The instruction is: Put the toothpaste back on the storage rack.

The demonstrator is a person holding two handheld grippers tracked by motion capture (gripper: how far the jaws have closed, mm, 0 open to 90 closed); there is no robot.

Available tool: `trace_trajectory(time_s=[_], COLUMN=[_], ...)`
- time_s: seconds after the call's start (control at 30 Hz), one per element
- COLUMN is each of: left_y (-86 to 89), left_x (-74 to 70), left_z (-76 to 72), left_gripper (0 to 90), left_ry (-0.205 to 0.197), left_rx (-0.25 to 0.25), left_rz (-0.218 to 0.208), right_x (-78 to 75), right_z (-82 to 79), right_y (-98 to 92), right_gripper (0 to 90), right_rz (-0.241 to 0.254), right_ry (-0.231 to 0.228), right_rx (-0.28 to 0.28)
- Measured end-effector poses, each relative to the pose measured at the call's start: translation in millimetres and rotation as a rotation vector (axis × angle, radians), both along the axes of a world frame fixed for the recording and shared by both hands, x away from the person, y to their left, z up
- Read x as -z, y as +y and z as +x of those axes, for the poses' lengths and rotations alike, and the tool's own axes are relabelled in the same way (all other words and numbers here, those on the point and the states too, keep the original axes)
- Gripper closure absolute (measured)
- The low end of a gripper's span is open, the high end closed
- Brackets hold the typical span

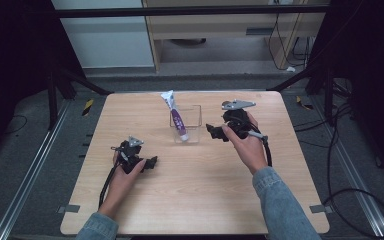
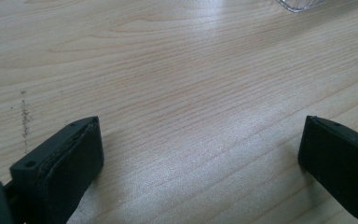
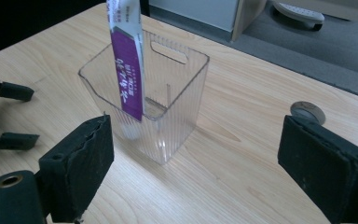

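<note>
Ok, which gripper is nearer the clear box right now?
Right. The right gripper sits just beside the clear box, jaws open toward it. The left gripper rests farther off, nearer the person.

**Wooden table with one clear box**

A light wooden table (image 1: 190,190) stands on grey carpet. Near its far middle sits a clear plastic box (image 3: 168,126) with a purple-and-white tube (image 3: 128,79) leaning upright inside. A small round metal disc (image 3: 308,112) lies on the wood nearby.
</note>
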State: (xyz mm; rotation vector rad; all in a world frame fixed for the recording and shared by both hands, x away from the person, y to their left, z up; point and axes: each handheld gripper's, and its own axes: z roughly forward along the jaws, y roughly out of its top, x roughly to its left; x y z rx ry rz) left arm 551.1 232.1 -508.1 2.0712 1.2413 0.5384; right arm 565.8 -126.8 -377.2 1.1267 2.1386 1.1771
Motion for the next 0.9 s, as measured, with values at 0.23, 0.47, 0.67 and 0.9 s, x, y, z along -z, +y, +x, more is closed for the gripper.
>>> trace_trajectory(time_s=[0.23,0.47,0.67,0.9], left_y=[0.0,0.0,0.1,0.1], left_x=[0.0,0.0,-0.1,-0.1], left_z=[0.0,0.0,0.0,0.0], left_gripper=[0.0,0.0,0.0,0.0], left_ry=[0.000,0.000,0.000,0.001], left_rx=[0.000,0.000,0.001,0.001], left_rz=[0.000,0.001,0.002,0.002], right_x=[2.8,10.3,18.1,28.1], right_z=[-4.3,-7.7,-10.8,-16.4], right_y=[-14.1,-27.3,-39.3,-53.7], right_gripper=[10.8,10.5,10.1,8.2], right_rz=[-0.035,-0.054,-0.060,-0.061], right_ry=[-0.013,-0.012,0.000,0.011], right_rx=[0.017,0.037,0.057,0.083])
